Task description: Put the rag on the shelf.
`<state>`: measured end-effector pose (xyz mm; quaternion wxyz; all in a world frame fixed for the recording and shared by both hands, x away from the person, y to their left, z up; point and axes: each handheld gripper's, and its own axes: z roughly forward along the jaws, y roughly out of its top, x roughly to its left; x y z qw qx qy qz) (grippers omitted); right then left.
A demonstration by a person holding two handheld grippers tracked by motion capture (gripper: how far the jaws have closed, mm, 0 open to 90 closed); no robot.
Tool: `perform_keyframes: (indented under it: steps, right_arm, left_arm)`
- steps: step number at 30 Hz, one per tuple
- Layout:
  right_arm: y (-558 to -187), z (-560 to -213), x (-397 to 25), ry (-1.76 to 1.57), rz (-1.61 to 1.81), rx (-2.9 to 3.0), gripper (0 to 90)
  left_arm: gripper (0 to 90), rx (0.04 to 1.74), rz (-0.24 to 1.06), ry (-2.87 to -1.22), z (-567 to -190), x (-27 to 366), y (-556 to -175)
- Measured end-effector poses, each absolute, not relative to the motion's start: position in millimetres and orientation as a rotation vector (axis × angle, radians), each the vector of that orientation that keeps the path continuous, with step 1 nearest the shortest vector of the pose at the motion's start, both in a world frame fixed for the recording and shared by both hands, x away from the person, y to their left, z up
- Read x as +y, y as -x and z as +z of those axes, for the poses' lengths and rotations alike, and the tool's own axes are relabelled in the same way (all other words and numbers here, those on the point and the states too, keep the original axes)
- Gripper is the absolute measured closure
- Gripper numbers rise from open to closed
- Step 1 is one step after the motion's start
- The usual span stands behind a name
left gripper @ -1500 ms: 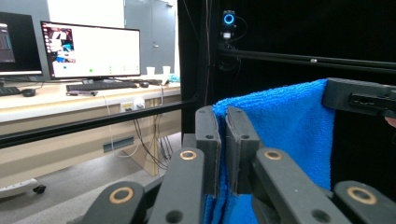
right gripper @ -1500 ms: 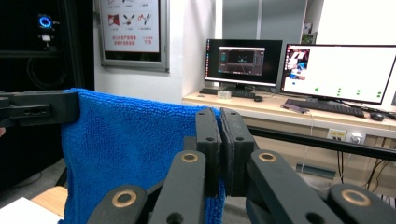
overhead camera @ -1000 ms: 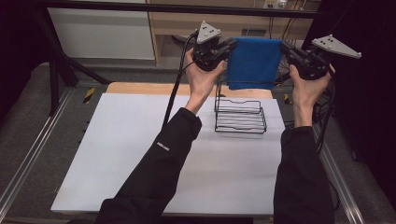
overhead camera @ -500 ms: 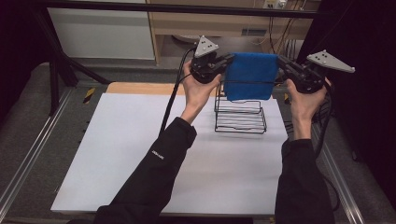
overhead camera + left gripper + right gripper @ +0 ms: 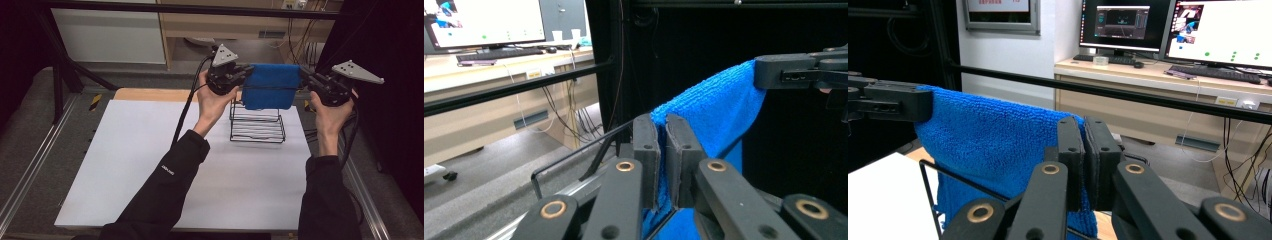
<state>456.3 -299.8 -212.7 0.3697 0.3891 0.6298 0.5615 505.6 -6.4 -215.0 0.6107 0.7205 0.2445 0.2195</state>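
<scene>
A blue towel [image 5: 270, 86] hangs stretched between my two grippers above a black wire rack [image 5: 257, 127] at the back of the white table [image 5: 150, 165]. My left gripper [image 5: 247, 71] is shut on the towel's left top corner, and my right gripper [image 5: 304, 76] is shut on its right top corner. In the left gripper view the jaws [image 5: 663, 122] pinch the towel [image 5: 719, 107], with the right gripper [image 5: 799, 72] at the far end. From the right gripper [image 5: 1084, 125] the towel [image 5: 993, 140] runs to the left gripper [image 5: 890, 102]. A top wire of the rack [image 5: 930, 175] crosses in front of the towel's lower part.
A black frame bar [image 5: 200, 7] runs across behind the table, with a wooden desk [image 5: 1158, 75] and monitors [image 5: 1218, 30] beyond. Metal rails [image 5: 30, 165] line the table's sides. Cables [image 5: 185, 115] trail from the grippers over the table.
Both grippers have come down and nearer with the towel held taut, so its lower edge now overlaps the rack's top.
</scene>
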Motion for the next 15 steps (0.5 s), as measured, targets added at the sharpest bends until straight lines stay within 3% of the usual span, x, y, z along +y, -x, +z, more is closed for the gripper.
perform_keyframes:
  steps: [15]
  right_arm:
    - [-445.1, -223.4, -300.6, -1.021, 1.419, 1.731, 86.9]
  left_arm:
    - [83.8, 0.545, 0.500, -1.761, -223.3, -2.7, -489.9]
